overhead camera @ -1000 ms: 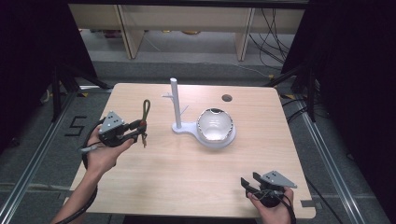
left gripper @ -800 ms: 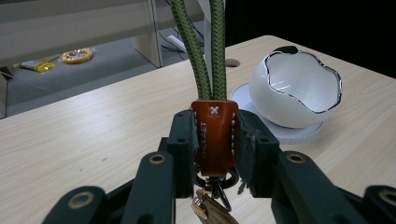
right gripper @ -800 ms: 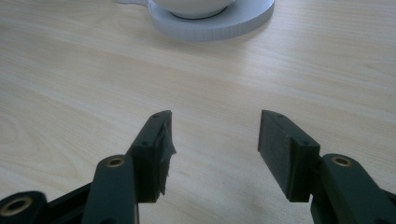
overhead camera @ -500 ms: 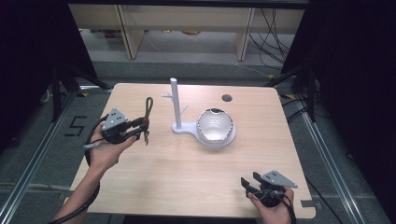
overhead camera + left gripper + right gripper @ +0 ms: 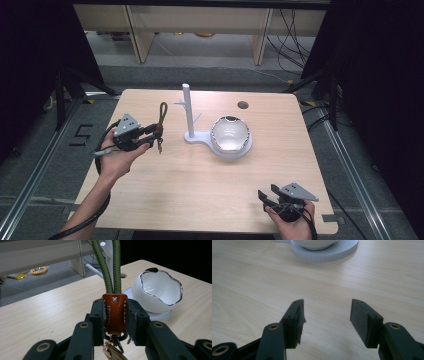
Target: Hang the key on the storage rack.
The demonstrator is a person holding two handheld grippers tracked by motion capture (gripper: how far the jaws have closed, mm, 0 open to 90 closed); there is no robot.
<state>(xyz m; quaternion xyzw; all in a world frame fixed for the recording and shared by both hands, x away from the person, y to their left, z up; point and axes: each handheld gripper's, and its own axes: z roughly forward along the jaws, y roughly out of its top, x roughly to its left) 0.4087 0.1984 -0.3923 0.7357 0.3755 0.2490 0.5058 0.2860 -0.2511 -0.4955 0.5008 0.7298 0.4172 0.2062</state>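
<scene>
At the table's nine o'clock, the left gripper (image 5: 115, 315) pinches a keychain's (image 5: 114, 312) stitched brown leather tab, its braided green cord loop cut off above; the right gripper (image 5: 325, 320) rests spread.

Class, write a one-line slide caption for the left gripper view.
Left gripper clamps the brown leather tab of a green rope keychain, near a white wavy-rimmed bowl.

A pale wooden table (image 5: 200, 190) stands on grey floor (image 5: 210, 75), with light shelving (image 5: 200, 20) behind and darkness at both sides.
</scene>
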